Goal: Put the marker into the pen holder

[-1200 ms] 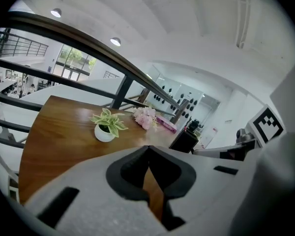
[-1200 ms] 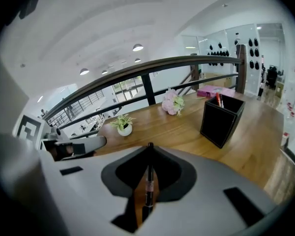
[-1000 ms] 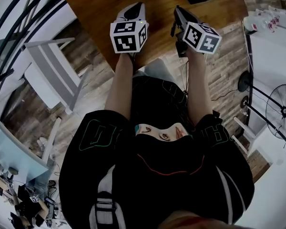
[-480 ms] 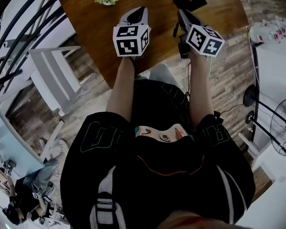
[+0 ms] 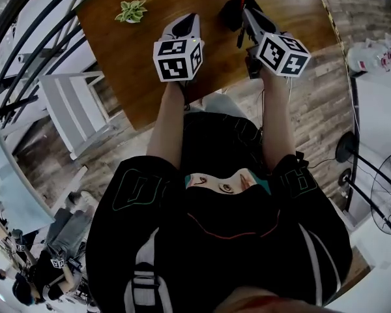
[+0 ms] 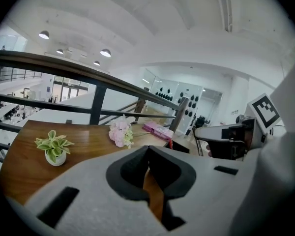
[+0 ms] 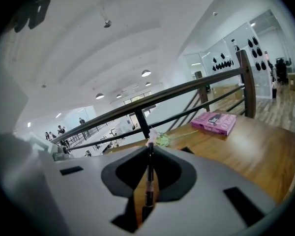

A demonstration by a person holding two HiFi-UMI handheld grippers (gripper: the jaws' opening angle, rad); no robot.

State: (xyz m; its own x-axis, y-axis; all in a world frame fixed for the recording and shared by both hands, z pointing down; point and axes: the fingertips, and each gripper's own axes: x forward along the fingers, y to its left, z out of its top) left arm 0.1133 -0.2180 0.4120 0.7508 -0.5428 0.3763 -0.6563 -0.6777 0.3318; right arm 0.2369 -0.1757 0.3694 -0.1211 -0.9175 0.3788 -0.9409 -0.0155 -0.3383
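Note:
A thin dark marker (image 7: 148, 181) stands upright between the jaws of my right gripper (image 7: 150, 149), which is shut on it. In the head view that right gripper (image 5: 249, 13) hangs over the wooden table (image 5: 130, 70), right beside a black pen holder (image 5: 231, 10). The marker itself cannot be made out there. My left gripper (image 5: 186, 22) hovers over the table to the left of it, shut with nothing between its pads (image 6: 160, 163). The left gripper view shows the black pen holder (image 6: 180, 147) just past its jaws.
A small potted plant (image 5: 131, 10) stands at the table's left, pink flowers (image 6: 121, 131) and a pink book (image 7: 214, 122) at the far side before a railing (image 7: 187, 90). A white chair (image 5: 75, 106) stands left of the table and a fan (image 5: 386, 204) at the right.
The view has slid down the table, so more of the tabletop shows. Both grippers have reached further over it, and the right one now sits next to the black pen holder.

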